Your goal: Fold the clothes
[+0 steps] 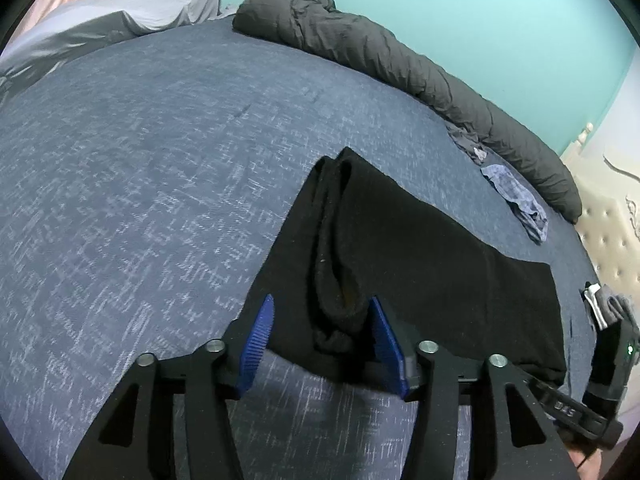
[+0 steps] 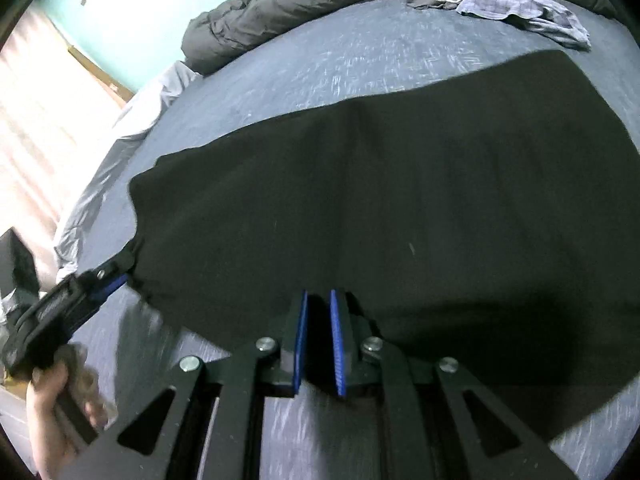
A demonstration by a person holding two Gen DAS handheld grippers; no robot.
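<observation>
A black garment (image 1: 420, 248) lies spread on a bed (image 1: 140, 168) covered with a blue-grey woven sheet. In the left wrist view, 1 end of the cloth is bunched into a thick rolled fold that runs toward the camera and sits between the 2 blue fingers (image 1: 258, 340) of the left gripper (image 1: 320, 312). The fingers stand apart, with a gap between the left pad and the cloth, so the fold is released rather than pinched; the right pad is right beside the roll, and whether it touches cannot be told.

In the right wrist view the same black garment (image 2: 400, 200) fills most of the frame, lying fairly flat across the bed (image 2: 320, 60). The right gripper (image 2: 319, 300) has its 2 blue fingers (image 2: 336, 344) drawn close together at the near edge of the cloth, with dark fabric in the narrow slot between them, so it is clenched on the garment's edge. At the left of this view the left gripper (image 2: 116, 276) reaches the cloth's far corner, carried by a person's hand (image 2: 52, 412).

Along the far edge of the bed lies a rolled dark grey duvet (image 1: 400, 60), against a turquoise wall (image 1: 460, 8). A small crumpled blue cloth (image 1: 516, 196) rests on the sheet near the duvet, well apart from the black garment. A pale grey sheet (image 1: 120, 16) is heaped at the far left corner.
</observation>
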